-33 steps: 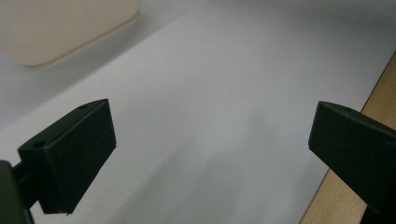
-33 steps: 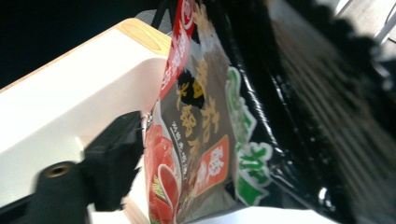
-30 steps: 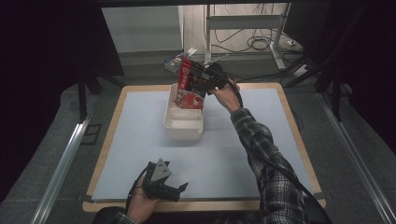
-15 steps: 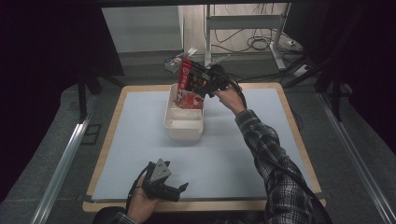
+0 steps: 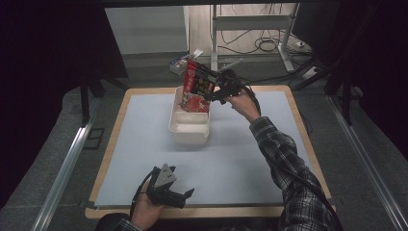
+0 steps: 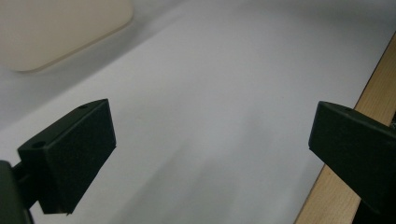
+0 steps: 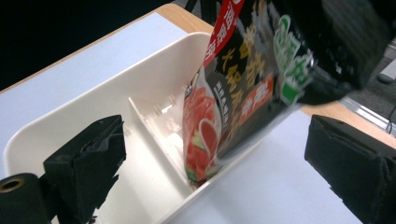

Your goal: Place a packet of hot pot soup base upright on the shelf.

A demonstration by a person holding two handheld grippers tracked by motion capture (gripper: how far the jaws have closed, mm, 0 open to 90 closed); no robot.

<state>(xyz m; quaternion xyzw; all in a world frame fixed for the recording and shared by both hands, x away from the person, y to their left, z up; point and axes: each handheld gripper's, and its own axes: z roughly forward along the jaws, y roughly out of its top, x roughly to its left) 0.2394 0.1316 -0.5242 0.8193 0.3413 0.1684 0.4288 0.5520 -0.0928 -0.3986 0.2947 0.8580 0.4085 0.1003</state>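
A: At upper centre of the high view, the right tongs (image 5: 211, 94) meet a red-and-black food packet (image 5: 198, 83) whose lower end sits in the far compartment of a cream bin (image 5: 188, 130) on the blue-matted tabletop (image 5: 250, 159).

B: What has changed from a second ago?

A: Little, and that is the news. The packet leaned out of the bin's far end a second ago and leans there now; the right hand (image 5: 243, 103) has shifted only slightly. The left tongs (image 5: 185, 193), low in the frame, have not moved.

B: Meaning?

A: My reading: the packet is being lodged in the bin, and the job is close to a release or a last nudge.

B: Is the right pair gripping it?

A: In the right gripper view the jaws stand wide apart, with the packet (image 7: 243, 84) between and beyond them, touching neither. Open, then.

B: And the left pair?

A: Wide too, over bare mat near the wooden edge (image 6: 373, 93), with a corner of the bin (image 6: 60, 32) at upper left of that view.

B: How does the packet lie?

A: Its long axis is steep but tilted: bottom down in the compartment, top toward the upper left of the high view, printed face toward the camera.
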